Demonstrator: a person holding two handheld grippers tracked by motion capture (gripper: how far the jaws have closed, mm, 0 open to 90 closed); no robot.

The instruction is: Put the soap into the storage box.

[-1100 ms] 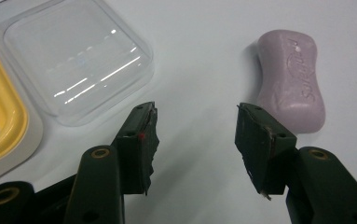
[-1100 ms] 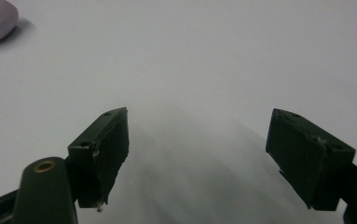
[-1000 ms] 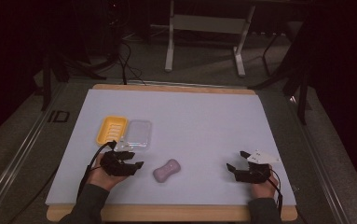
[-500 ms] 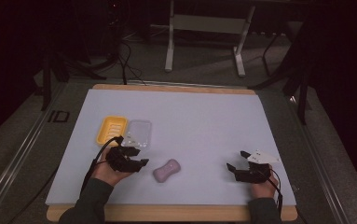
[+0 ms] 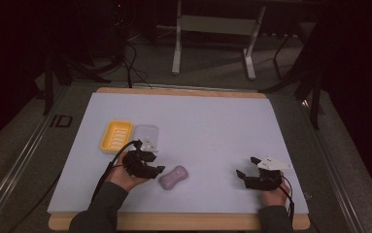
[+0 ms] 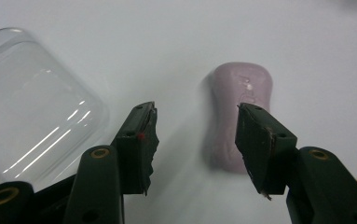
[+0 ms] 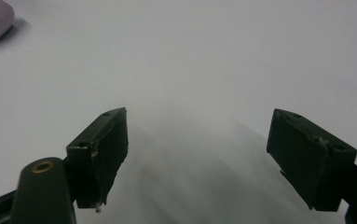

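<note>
soap bar [image 5: 173,176]: pale lilac, smooth, matte, rounded ends with a pinched waist (peanut shape); lies flat on the surface, near its front edge, left of centre.
soap axis: in the high view the long axis runs diagonally, one end toward front-left, the other toward back-right; in the left gripper view [image 6: 239,114] it runs nearly straight away from the camera, faint embossed marks at the far end, too blurred to read.
left claw [image 5: 153,162]: jaws narrowly apart, holding nothing; just left of the soap bar, pointing at it; in the left gripper view [image 6: 195,140] the right jaw overlaps the bar's near half, the left jaw is over bare surface; contact cannot be told.
right claw [image 5: 248,166]: jaws wide, empty; well right of the soap bar, pointing back toward it; low over bare surface in the right gripper view [image 7: 199,154], bar's end at top-left corner.
clear lid [image 5: 146,135]: transparent glossy plastic, rounded rectangle; behind-left of the soap bar.
yellow dish [image 5: 116,136]: yellow plastic, ribbed inside, rounded rectangle; touching the clear lid's left side.
surface [image 5: 208,126]: pale blue-white smooth sheet on a wooden board.
</note>
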